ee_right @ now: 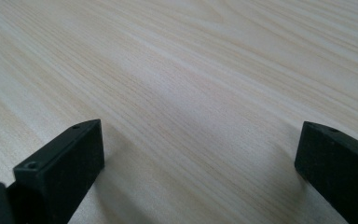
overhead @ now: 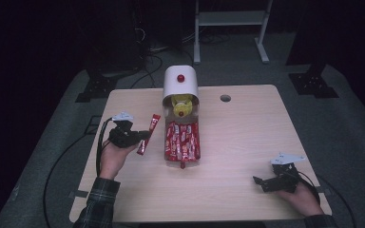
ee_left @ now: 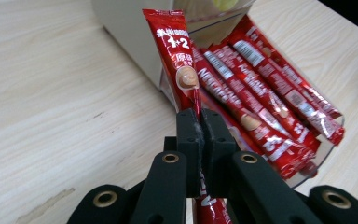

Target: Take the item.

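The left tongs (overhead: 141,136) are pinching the red coffee stick (overhead: 148,134) near its lower end, its long axis running 12 to 6, lying at 9 o'clock from the tray (overhead: 182,159). The right tongs (overhead: 261,183) are resting spread over the surface (overhead: 247,133).

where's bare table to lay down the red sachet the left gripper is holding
Bare patches: between the left gripper and the table's left edge; the wide stretch from the drawer across to the right gripper; the front strip between both hands. Crowded: the middle, around the dispenser and its drawer of sachets.

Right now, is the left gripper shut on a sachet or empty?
Shut on one. The left gripper has its jaws pressed together on a red sachet, lifted clear of the tray of sachets.
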{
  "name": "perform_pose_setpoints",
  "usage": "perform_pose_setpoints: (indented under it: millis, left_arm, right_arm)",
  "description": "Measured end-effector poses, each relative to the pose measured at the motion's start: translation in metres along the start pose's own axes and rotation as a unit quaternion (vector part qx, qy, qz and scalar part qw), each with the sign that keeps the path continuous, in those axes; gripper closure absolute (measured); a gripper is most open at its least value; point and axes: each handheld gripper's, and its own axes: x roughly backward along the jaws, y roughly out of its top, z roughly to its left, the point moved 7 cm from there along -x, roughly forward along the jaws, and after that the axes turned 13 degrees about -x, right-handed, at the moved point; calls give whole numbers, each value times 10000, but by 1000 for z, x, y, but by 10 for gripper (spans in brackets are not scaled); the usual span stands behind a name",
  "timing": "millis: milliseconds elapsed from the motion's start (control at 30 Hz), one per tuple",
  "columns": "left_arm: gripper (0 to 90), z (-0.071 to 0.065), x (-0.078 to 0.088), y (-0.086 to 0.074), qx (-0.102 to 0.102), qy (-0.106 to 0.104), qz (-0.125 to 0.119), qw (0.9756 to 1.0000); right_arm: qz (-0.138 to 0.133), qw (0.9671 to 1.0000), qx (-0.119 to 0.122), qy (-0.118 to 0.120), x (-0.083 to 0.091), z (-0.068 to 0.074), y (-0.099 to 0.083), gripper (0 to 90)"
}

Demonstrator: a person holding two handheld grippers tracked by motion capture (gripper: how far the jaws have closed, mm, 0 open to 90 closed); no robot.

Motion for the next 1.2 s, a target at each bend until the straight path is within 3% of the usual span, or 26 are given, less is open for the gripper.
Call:
perform_pose_setpoints:
  millis: [333,600,1200]
  left_arm:
    - [872,18,-19,-22,200,156,322,9992]
    - [872,23,-33,-32,256,181,508,9982]
    - [870,31,-56,-45,229,260,818,9960]
  right_arm:
    - [0,10000,0,0,0,0,0,3]
    - [-1,10000,0,0,0,0,0,3]
    - [1,10000,4,-2,0,0,0,3]
